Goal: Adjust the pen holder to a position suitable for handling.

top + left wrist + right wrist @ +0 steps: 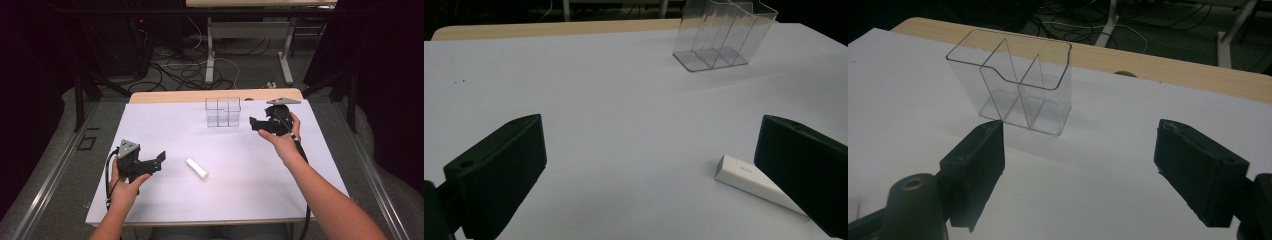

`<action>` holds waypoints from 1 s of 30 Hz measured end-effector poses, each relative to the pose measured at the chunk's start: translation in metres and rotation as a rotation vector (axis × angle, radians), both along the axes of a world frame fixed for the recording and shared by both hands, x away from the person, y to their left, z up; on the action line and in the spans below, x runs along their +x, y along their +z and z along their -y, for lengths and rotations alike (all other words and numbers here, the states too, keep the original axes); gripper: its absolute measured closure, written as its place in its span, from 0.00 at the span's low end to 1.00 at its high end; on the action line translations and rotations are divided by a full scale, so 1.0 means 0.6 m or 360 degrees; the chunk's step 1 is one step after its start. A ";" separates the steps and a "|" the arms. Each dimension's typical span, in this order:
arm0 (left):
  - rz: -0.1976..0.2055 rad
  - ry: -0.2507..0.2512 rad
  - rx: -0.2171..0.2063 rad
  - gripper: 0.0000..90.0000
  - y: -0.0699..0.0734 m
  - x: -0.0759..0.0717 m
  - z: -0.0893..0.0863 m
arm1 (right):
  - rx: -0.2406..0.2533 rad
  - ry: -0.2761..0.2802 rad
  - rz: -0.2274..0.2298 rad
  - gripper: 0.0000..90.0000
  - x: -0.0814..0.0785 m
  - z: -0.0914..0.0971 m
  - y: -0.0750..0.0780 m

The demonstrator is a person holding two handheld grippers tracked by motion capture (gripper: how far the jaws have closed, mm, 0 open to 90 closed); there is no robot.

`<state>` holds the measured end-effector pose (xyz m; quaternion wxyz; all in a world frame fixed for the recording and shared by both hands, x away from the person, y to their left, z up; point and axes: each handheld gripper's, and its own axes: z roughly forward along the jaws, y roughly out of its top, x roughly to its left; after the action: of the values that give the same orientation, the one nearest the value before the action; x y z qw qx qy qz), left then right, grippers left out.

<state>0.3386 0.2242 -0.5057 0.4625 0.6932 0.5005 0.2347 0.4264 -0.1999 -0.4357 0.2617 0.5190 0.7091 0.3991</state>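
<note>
Clear plastic divided holder (223, 112) upper centre; matte white rectangular stick (197, 168) below on the bench (165, 205). Left gripper (159, 161) and right gripper (254, 123): fingers wide, empty.

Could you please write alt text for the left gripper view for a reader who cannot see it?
The left gripper is open above a white table, nothing between its jaws. A small white wedge-shaped block lies flat beside the right-hand jaw, and a clear plastic organizer with compartments stands upright farther back.
</note>
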 end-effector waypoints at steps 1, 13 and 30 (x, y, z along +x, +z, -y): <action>-0.0001 0.0000 -0.0003 0.00 0.000 0.000 0.000 | -0.0014 0.0013 0.0003 0.23 0.003 -0.003 0.004; -0.0010 0.0012 -0.0011 0.01 -0.001 0.000 -0.001 | -0.0078 0.0027 0.0017 0.30 0.038 -0.043 0.041; -0.0021 0.0009 -0.0004 0.01 -0.003 0.003 -0.002 | -0.0089 0.0012 -0.0138 0.44 0.112 -0.090 0.045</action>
<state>0.3402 0.2252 -0.5077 0.4594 0.6928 0.5057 0.2307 0.4935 -0.1458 -0.4085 0.2438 0.5256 0.7326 0.3573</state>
